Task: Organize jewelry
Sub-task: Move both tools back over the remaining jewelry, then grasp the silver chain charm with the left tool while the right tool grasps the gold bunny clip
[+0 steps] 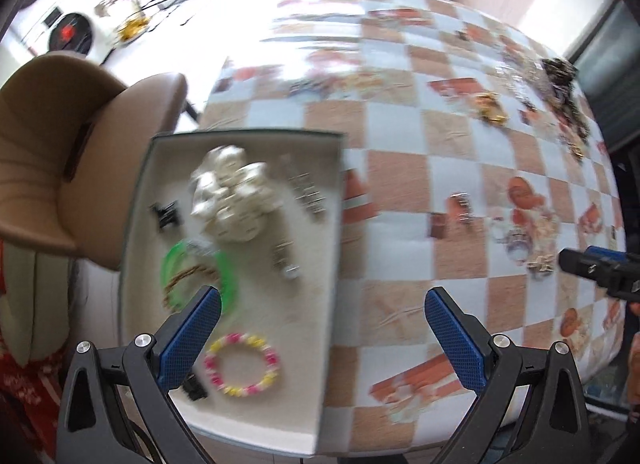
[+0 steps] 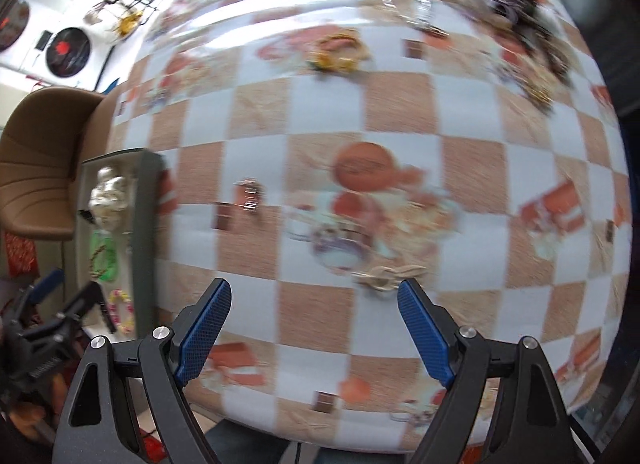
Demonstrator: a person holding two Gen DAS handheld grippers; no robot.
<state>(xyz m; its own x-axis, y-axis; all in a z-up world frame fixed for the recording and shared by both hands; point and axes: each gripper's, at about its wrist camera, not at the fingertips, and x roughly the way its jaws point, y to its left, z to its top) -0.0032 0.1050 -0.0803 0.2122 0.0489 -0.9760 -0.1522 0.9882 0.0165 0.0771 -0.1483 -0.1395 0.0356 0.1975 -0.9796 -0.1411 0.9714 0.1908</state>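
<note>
A grey tray with a cream lining sits at the table's left edge. It holds a white pearl cluster, a green bangle, a pink-and-yellow bead bracelet and small clips. My left gripper is open and empty above the tray's right edge. My right gripper is open and empty over the table. A pale knotted piece lies just beyond its right finger. The tray also shows in the right wrist view.
The table has a checked orange-and-white cloth. A gold piece, a small clip and a dark heap of jewelry lie farther back. A brown chair stands left of the table.
</note>
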